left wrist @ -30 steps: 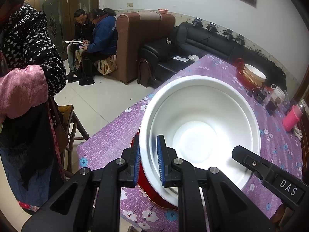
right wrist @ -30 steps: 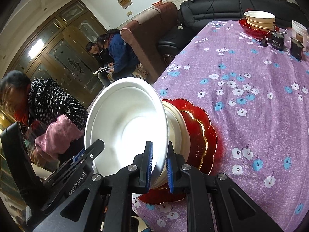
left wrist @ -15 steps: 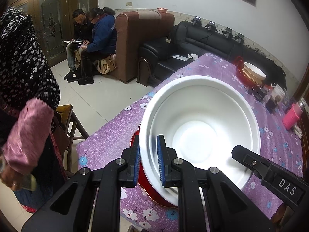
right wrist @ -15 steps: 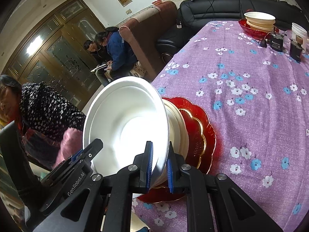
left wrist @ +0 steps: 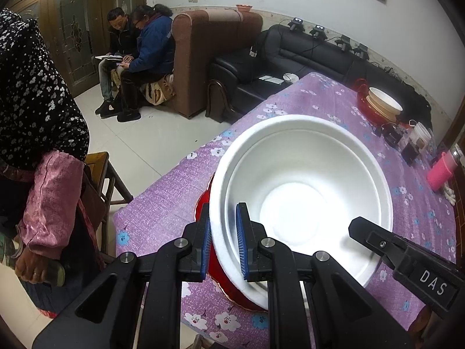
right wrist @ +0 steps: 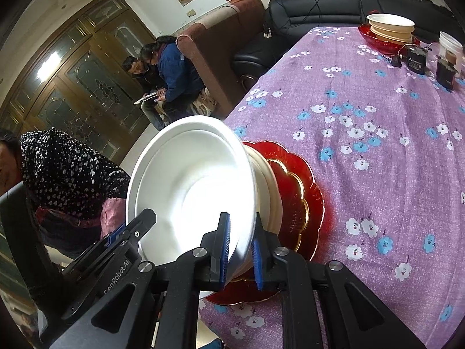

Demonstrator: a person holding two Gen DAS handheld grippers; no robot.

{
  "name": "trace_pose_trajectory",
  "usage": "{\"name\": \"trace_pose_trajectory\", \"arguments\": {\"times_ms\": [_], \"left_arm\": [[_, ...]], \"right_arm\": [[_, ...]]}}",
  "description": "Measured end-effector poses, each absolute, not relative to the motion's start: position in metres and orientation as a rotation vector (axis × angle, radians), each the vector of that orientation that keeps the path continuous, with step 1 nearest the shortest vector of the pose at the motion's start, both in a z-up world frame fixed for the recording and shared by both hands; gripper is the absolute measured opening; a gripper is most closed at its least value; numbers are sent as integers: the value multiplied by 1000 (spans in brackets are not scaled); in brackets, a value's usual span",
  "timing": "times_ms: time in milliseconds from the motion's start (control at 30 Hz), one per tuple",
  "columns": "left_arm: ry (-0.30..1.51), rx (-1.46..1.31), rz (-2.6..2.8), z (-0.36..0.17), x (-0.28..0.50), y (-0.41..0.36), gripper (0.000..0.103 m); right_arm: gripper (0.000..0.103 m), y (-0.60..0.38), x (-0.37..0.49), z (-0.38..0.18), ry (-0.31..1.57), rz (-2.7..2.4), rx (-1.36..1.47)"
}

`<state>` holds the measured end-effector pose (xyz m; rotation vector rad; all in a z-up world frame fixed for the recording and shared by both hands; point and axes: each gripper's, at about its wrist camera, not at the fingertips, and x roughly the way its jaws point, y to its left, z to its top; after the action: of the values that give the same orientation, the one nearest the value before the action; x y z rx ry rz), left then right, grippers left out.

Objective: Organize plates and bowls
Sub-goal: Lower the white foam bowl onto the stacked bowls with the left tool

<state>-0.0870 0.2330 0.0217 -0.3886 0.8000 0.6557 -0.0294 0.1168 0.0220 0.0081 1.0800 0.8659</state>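
A large white bowl [left wrist: 305,186] is held tilted over a red scalloped plate [right wrist: 302,192] at the near corner of the purple flowered table [right wrist: 363,110]. A cream bowl [right wrist: 271,200] sits on that plate, under the white one. My left gripper [left wrist: 223,212] is shut on the bowl's near-left rim. My right gripper [right wrist: 241,221] straddles the rim on the opposite side; its jaws are opening, with the rim between them and the pads still touching it. Each gripper's finger shows at the edge of the other view.
At the table's far end, cream bowls [right wrist: 389,26] are stacked on another red plate, with small dark boxes [right wrist: 415,61], a white tub [right wrist: 450,46] and a pink bottle [left wrist: 441,168] nearby. A person in a dotted top [left wrist: 35,87] stands beside a wooden chair [left wrist: 98,168].
The standing person at the left has shifted and lowered an arm. The right gripper's pads stand slightly wider on the rim. Bowl and both hands have stayed put.
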Motion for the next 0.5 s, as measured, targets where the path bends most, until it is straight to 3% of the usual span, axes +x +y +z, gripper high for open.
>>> {"name": "trace_pose_trajectory", "arguments": {"times_ms": [200, 267, 333, 367, 400, 433, 500], "left_arm": [[826, -399, 641, 19, -89, 235, 14], [836, -407, 630, 19, -88, 235, 16], [843, -402, 626, 20, -88, 233, 23], [843, -394, 632, 21, -88, 232, 33], [842, -393, 632, 21, -89, 232, 44], [839, -397, 631, 22, -91, 231, 48], [829, -400, 643, 24, -93, 232, 53]], "right_arm": [[17, 117, -29, 22, 1090, 853, 22], [22, 117, -29, 23, 1095, 858, 22], [38, 116, -30, 24, 1090, 869, 31], [44, 115, -31, 25, 1086, 869, 34], [57, 115, -32, 26, 1082, 866, 36], [69, 113, -33, 27, 1073, 862, 41], [74, 110, -35, 31, 1056, 860, 52]]}}
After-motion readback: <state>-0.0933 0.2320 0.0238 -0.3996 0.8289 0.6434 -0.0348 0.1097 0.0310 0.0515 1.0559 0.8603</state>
